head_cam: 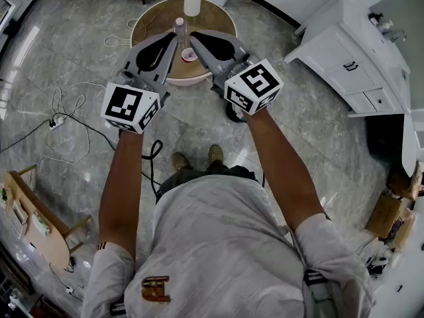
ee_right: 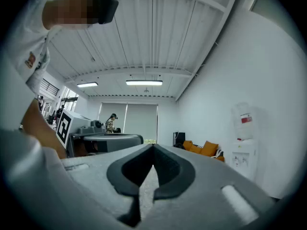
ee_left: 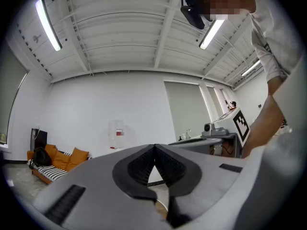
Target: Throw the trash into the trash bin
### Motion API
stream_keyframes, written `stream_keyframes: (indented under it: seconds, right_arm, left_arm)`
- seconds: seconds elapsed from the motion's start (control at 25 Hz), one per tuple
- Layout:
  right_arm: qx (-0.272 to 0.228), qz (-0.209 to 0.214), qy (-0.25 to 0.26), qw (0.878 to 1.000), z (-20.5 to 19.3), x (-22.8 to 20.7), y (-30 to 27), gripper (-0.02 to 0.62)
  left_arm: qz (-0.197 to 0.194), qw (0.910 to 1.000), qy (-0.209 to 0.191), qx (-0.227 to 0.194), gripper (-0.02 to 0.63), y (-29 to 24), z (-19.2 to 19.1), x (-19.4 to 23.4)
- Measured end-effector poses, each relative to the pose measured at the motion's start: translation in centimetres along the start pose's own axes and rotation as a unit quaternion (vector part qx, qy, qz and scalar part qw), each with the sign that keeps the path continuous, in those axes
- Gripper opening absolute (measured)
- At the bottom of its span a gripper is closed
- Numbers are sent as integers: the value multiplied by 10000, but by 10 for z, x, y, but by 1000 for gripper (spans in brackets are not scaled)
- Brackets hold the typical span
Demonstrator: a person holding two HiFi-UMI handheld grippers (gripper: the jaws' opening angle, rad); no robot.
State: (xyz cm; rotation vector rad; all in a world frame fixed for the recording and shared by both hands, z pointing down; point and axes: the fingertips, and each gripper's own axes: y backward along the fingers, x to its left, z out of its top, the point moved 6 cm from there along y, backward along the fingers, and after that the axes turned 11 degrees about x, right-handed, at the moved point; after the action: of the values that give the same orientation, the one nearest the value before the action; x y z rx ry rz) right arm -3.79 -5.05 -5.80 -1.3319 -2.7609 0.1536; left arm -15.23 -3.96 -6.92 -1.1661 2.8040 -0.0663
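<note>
A round wooden table point(head_cam: 152, 18) stands ahead of me on the marble floor. On it are a clear plastic bottle point(head_cam: 179, 28) and a small pink cup point(head_cam: 189, 55). My left gripper point(head_cam: 174, 40) point(ee_left: 154, 146) is held level over the table's near edge, just left of the bottle, its jaws shut with nothing between them. My right gripper point(head_cam: 193, 36) point(ee_right: 153, 146) hovers just right of the bottle, jaws also shut and empty. No trash bin shows clearly in any view.
A white vase with yellow flowers point(head_cam: 192, 2) stands at the table's far side. A white cabinet point(head_cam: 344, 58) is at the right, cables point(head_cam: 66, 111) trail on the floor at the left, a wooden chair point(head_cam: 33, 224) at lower left, cardboard boxes point(head_cam: 387, 214) at right. An orange sofa point(ee_left: 57, 159) lines the wall.
</note>
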Motion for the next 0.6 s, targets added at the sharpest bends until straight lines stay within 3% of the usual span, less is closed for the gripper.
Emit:
stream_keyframes:
  seconds: [0.6]
  right_arm:
    - [-32,-15,-15,10000,-6,13,-25,2]
  left_arm:
    - [-8,9999,134,16,-2,14,-20,21]
